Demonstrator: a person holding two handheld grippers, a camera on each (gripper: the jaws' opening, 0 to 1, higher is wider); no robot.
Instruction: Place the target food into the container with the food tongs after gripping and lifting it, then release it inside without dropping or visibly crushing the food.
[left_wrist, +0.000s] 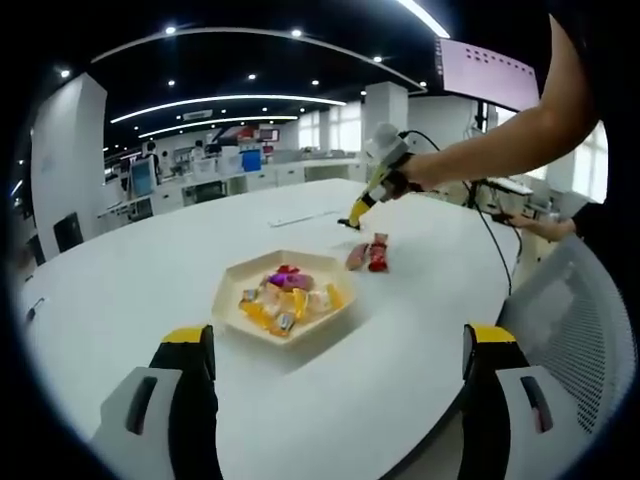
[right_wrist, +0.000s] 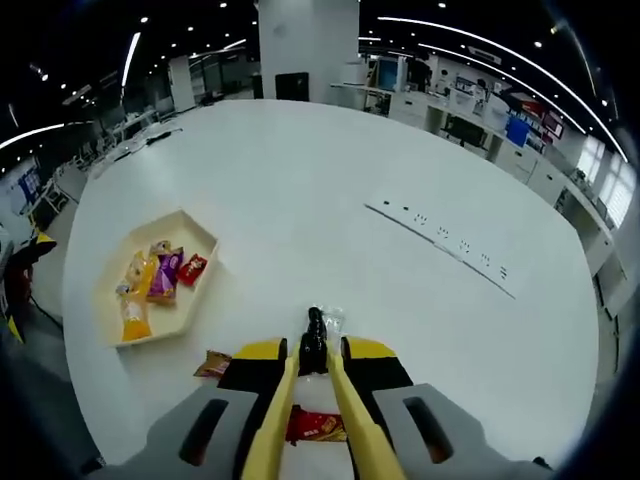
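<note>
On the white counter (left_wrist: 150, 270) sits my tray (left_wrist: 232, 296), loaded with wrapped snacks (left_wrist: 285, 298). My left fingers (left_wrist: 338, 352) stand wide and empty, short of it. My right fingers (right_wrist: 313, 372) are pinched shut on the yellow tongs (right_wrist: 315, 345), whose black tips are together, empty. Two snack packets lie loose beside the tray: a red one (left_wrist: 378, 255) and a brown one (left_wrist: 357, 256).

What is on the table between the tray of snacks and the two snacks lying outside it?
Nothing: in the left gripper view, bare white table separates the tray from the two snack packets.
</note>
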